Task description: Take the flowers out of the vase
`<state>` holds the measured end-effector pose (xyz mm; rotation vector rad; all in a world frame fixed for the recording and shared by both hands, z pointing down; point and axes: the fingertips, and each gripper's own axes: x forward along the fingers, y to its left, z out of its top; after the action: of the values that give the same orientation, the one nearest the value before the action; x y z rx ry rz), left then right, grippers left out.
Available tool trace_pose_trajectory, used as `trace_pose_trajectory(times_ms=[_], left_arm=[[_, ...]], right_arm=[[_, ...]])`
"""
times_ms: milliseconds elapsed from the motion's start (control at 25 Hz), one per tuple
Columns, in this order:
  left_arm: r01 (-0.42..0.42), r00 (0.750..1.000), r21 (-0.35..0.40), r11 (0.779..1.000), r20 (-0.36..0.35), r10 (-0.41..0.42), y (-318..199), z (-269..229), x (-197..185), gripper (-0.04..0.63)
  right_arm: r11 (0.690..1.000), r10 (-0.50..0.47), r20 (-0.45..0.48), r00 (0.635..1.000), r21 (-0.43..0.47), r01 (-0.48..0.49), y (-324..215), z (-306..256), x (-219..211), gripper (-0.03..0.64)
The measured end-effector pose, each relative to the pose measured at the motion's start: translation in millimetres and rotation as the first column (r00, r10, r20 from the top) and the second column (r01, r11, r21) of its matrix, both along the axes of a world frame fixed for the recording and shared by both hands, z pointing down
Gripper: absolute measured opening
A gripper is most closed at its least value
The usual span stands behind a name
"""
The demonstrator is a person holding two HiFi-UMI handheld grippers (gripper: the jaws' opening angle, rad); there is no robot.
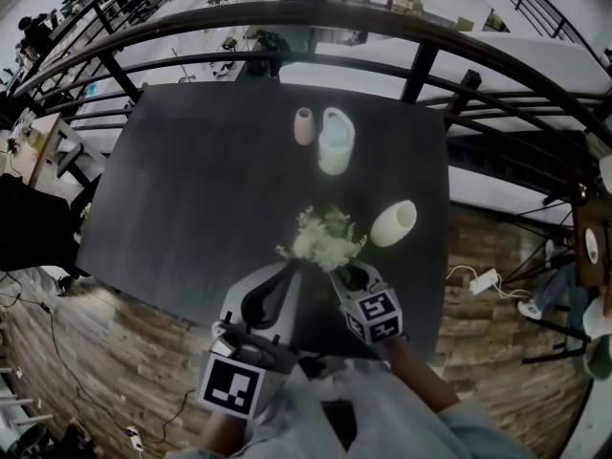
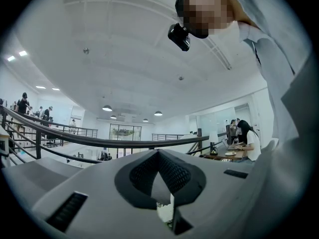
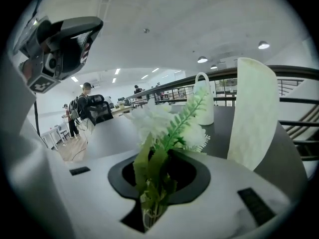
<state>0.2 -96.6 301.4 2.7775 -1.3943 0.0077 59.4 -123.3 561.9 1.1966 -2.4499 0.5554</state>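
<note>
Flowers (image 3: 169, 126): white artificial bunch, green fern; likely light, floppy; hold your grip low on stems.
Right gripper (image 1: 344, 280): fingers clamped on stems.
Left gripper (image 2: 158, 152): fingers together.

My head camera looks steeply down from above the near edge of the dark surface (image 1: 191, 189). It takes in both tools at the bottom and the railing (image 1: 287, 12) at the far side. The camera on my left tool (image 1: 285, 277) sits close behind its jaws and tilts upward, toward the ceiling, the railing and my own head camera (image 2: 179, 36). The camera on my right tool (image 1: 340, 277) rides low over the surface and faces the far side, with the flowers (image 3: 164, 128) right at the lens. With the head view it shares the flowers, the lying white vase (image 3: 254, 113) and the railing.
</note>
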Motion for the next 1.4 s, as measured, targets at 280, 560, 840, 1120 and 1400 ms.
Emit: trace_pose_trajectory(times_ms=[280, 560, 840, 1120, 1400], left_arm=[[0.008, 1.000, 0.000, 1.000, -0.005, -0.008, -4, 1, -6, -0.002], [0.000, 1.000, -0.008, 1.000, -0.002, 0.000, -5, 3, -2, 0.000], [-0.004, 1.000, -0.003, 1.000, -0.010, 0.004, -7, 2, 0, 0.000], [-0.008, 1.000, -0.002, 1.000, -0.012, 0.008, -6, 0, 0, -0.001], [-0.013, 1.000, 0.003, 1.000, -0.010, 0.013, -5, 0, 2, 0.000]], right_arm=[[0.998, -0.026, -0.035, 0.999, -0.050, 0.024, 5, 18, -7, 0.124], [0.997, -0.043, -0.008, 0.999, -0.065, 0.042, 7, 17, -9, 0.221], [0.998, -0.028, -0.010, 1.000, -0.054, 0.028, 8, 10, -5, 0.249], [0.999, -0.035, -0.028, 0.999, -0.022, 0.034, 8, -8, -6, 0.249], [0.998, -0.048, -0.049, 0.998, -0.033, 0.046, 11, -4, -2, 0.249]])
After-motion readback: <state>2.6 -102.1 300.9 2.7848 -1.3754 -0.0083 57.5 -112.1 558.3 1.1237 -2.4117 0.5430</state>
